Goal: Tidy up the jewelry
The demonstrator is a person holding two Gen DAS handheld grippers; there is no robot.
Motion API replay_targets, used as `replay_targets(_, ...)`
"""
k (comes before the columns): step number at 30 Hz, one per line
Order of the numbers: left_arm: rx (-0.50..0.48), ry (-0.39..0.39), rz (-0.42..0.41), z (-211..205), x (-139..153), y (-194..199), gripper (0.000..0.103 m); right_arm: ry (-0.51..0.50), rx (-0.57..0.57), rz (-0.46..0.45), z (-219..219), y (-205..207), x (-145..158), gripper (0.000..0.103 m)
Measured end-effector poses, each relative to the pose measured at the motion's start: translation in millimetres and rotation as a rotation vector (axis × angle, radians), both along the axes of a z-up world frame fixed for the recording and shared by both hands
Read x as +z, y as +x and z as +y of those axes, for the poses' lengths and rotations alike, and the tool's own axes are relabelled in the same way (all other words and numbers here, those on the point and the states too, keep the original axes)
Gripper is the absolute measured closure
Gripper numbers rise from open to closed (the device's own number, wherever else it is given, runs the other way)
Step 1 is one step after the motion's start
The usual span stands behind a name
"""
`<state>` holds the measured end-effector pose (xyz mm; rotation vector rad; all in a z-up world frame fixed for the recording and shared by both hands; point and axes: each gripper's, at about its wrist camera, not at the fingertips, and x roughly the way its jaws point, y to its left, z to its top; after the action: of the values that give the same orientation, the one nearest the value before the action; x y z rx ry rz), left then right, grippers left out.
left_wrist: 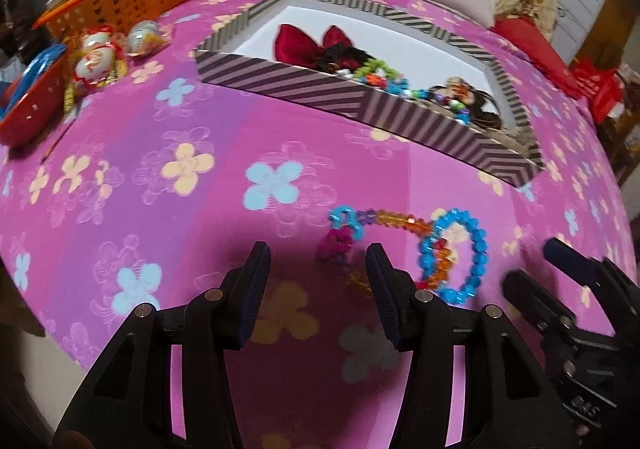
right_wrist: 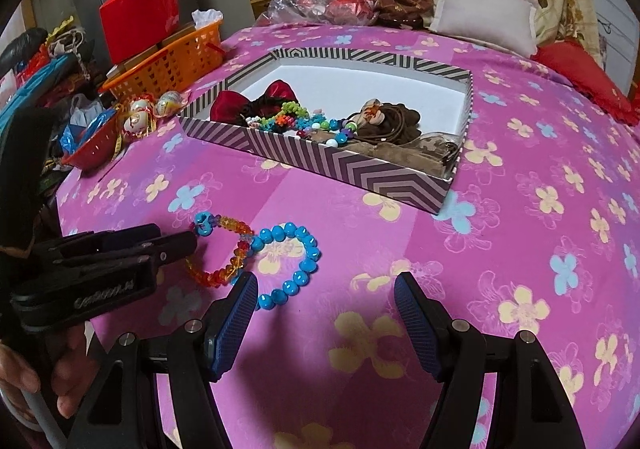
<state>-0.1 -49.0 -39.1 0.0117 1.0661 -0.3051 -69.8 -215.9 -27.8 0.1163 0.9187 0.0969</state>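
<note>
Closest to you, your left gripper (left_wrist: pixel 316 277) has its jaws spread with nothing between them, just the pink flowered bedspread (left_wrist: pixel 160 177) underneath. The orange and red bead bracelet (left_wrist: pixel 434 257) sits right off the tip of its right finger, a bit ahead and to the right, not touching as far as the blur lets me tell. Your right gripper (right_wrist: pixel 326 303) is spread too and holding nothing; the blue bead bracelet (right_wrist: pixel 298 269) lies just ahead and left of it, with its near loop almost at the tip of the left finger (right_wrist: pixel 236 313). The two bracelets overlap each other where the orange one crosses the blue ring, and a small blue clasp-looking bit (right_wrist: pixel 204 223) sits at the far left end of the orange one. So both bracelets lie on the bedspread between your two grippers, neither one inside any jaws. Further back, well apart from them, is the striped box (right_wrist: pixel 352 169) with a red bow (right_wrist: pixel 248 99), mixed beads (right_wrist: pixel 308 125) and some brown hair ties (right_wrist: pixel 396 121) piled along its near side. Off to the left is an orange basket (right_wrist: pixel 172 61) and a small red basket (right_wrist: pixel 94 147).
</note>
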Motion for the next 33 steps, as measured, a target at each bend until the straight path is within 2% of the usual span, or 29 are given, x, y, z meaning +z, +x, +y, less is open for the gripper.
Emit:
replay_targets(3, -0.044, 0.015, -0.004, -6, -1, -1, 0.054, 0.002, 0.003, 0.002, -1, 4, -2, 0.035)
replay_targets(7, -0.036, 0.038, -0.005, -8, -5, 4, 0.054, -0.001, 0.008, 0.003, -2, 9, -5, 0.035)
replay_targets(8, -0.038, 0.045, -0.014, -8, -5, 5, 0.057, -0.003, 0.009, 0.002, -2, 10, -6, 0.035)
replay_targets(9, -0.034, 0.060, -0.024, -8, -5, 6, 0.070, -0.006, 0.009, 0.001, -2, 11, -6, 0.035)
replay_targets(11, -0.028, 0.090, -0.039, -4, -6, 9, 0.086, -0.012, 0.011, -0.003, -2, 14, -8, 0.035)
replay_targets(13, -0.027, 0.070, -0.023, 4, -6, 13, 0.090, -0.016, 0.019, -0.002, -1, 17, -9, 0.037)
replay_targets(14, -0.024, 0.061, -0.014, 7, -6, 15, 0.095, -0.020, 0.028, -0.003, 0, 20, -10, 0.041)
replay_targets(18, 0.007, 0.054, -0.006, 20, -6, 19, 0.095, -0.049, 0.066, -0.003, 9, 31, -15, 0.055)
replay_targets(21, 0.017, 0.048, -0.007, 24, -7, 20, 0.095, -0.108, 0.084, -0.014, 17, 36, -22, 0.067)
replay_targets(23, 0.019, 0.046, -0.010, 23, -7, 20, 0.095, -0.142, 0.114, -0.038, 24, 36, -23, 0.085)
replay_targets(25, 0.018, 0.043, -0.010, 22, -7, 20, 0.095, -0.152, 0.126, -0.040, 27, 35, -23, 0.095)
replay_targets(27, 0.015, 0.024, 0.000, 22, -6, 20, 0.095, -0.160, 0.129, -0.037, 27, 34, -23, 0.095)
replay_targets(33, 0.014, 0.001, -0.031, 22, 9, 15, 0.095, -0.074, 0.106, -0.068, 15, 22, -4, 0.095)
